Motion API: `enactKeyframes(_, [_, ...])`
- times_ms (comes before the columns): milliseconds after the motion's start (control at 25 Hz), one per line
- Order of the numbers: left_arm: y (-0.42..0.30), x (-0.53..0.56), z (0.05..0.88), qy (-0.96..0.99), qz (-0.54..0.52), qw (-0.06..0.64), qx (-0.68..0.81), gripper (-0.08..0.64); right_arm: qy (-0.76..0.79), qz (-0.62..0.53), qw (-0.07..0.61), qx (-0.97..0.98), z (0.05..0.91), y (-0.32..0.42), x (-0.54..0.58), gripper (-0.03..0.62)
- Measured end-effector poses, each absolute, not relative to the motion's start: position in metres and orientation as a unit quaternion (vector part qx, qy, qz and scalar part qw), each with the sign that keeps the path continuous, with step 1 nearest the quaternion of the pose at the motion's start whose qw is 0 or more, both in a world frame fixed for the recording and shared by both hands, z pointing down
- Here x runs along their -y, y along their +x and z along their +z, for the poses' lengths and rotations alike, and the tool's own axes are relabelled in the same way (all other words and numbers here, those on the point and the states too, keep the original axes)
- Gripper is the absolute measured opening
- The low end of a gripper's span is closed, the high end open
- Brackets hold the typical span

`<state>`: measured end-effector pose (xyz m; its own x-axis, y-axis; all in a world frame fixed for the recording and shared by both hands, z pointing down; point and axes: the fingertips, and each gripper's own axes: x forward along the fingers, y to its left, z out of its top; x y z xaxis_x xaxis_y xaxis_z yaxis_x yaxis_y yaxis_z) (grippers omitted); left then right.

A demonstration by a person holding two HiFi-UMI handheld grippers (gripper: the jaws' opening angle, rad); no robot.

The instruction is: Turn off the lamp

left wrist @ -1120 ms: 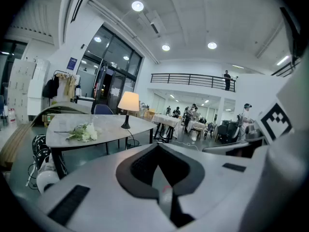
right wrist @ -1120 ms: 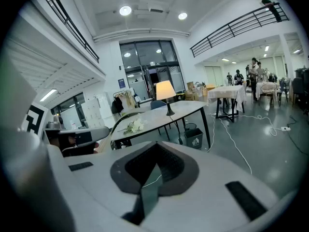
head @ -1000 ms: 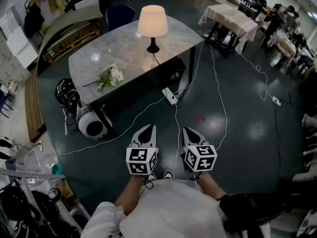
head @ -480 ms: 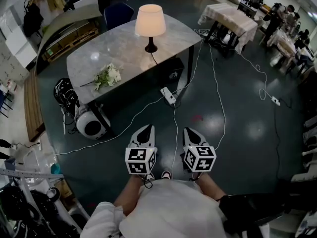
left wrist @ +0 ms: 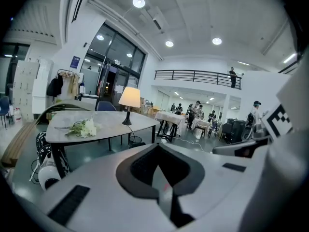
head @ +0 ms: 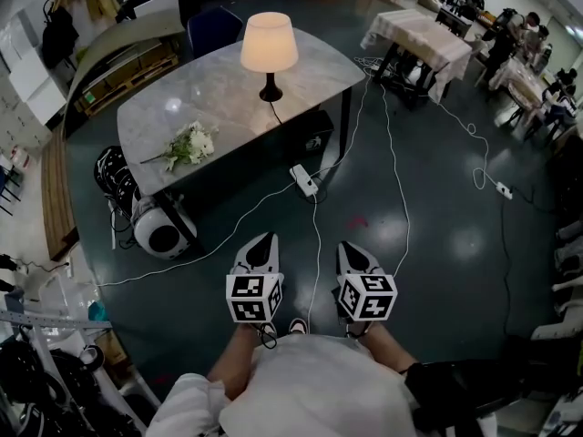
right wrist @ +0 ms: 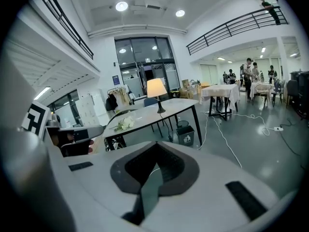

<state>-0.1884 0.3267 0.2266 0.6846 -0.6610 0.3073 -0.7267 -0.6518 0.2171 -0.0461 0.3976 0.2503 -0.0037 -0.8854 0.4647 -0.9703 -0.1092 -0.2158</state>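
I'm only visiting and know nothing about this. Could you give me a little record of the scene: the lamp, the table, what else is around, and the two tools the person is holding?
Lamp: lit, upright on the table
Table: pale marbled top
Also on table: white flowers, lying apart from the lamp
Floor: white power strip with cables, beside the table
Left gripper: jaws together, empty, over the floor short of the table
Right gripper: jaws together, empty, beside the left one
Progress: lamp not yet switched off

The person wore a white top (head: pixel 310 385); the pale grey left hand-held gripper (head: pixel 263 240) and right hand-held gripper (head: pixel 350 248) each bore a black-and-white marker cube (head: pixel 254 297).
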Motion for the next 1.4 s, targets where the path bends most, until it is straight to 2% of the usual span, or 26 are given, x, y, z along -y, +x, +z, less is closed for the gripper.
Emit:
enactKeyframes(720, [-0.160, -0.325, 0.239, 0.894, 0.119, 0.176, 0.395, 0.006, 0.690, 0.276, 0.084, 0.664, 0.264, -0.011, -0.397, -0.002])
enactKeyframes(1400, [-0.121, -0.238, 0.246, 0.896, 0.113, 0.183, 0.388, 0.006, 0.687, 0.283, 0.078, 0.665, 0.266, 0.013, -0.315, -0.002])
